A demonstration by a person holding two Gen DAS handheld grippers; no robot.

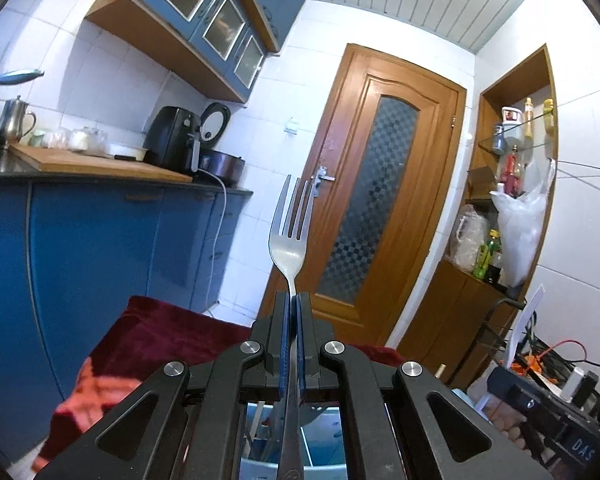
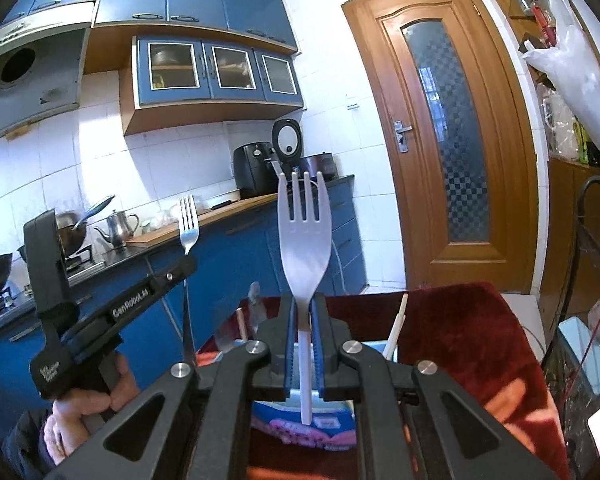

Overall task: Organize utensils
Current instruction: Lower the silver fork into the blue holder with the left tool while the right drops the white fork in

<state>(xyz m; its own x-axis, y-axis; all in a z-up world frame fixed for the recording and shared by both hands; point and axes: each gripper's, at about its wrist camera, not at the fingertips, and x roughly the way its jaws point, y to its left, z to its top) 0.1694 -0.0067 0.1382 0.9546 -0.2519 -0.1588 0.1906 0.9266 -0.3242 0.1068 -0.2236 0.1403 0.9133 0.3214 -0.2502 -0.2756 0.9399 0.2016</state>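
Note:
My left gripper [image 1: 293,300] is shut on the neck of a metal fork [image 1: 289,236], whose tines point up and whose handle runs down between the pads. That metal fork [image 2: 188,227] and the left gripper [image 2: 184,266] also show at the left of the right wrist view, held in a hand [image 2: 88,404]. My right gripper [image 2: 303,300] is shut on a white plastic fork [image 2: 305,240], tines up, its thin handle hanging below the pads. Under both grippers stands a blue utensil holder [image 1: 324,436], partly hidden by the gripper bodies, with a white stick [image 2: 396,330] rising from it.
A dark red cloth [image 2: 452,332] covers the table below. Blue base cabinets [image 1: 100,248] and a counter with a kettle [image 1: 10,122], an air fryer [image 1: 172,140] and a cutting board run along the left. A wooden door [image 1: 376,200] is ahead, shelves with bottles at the right.

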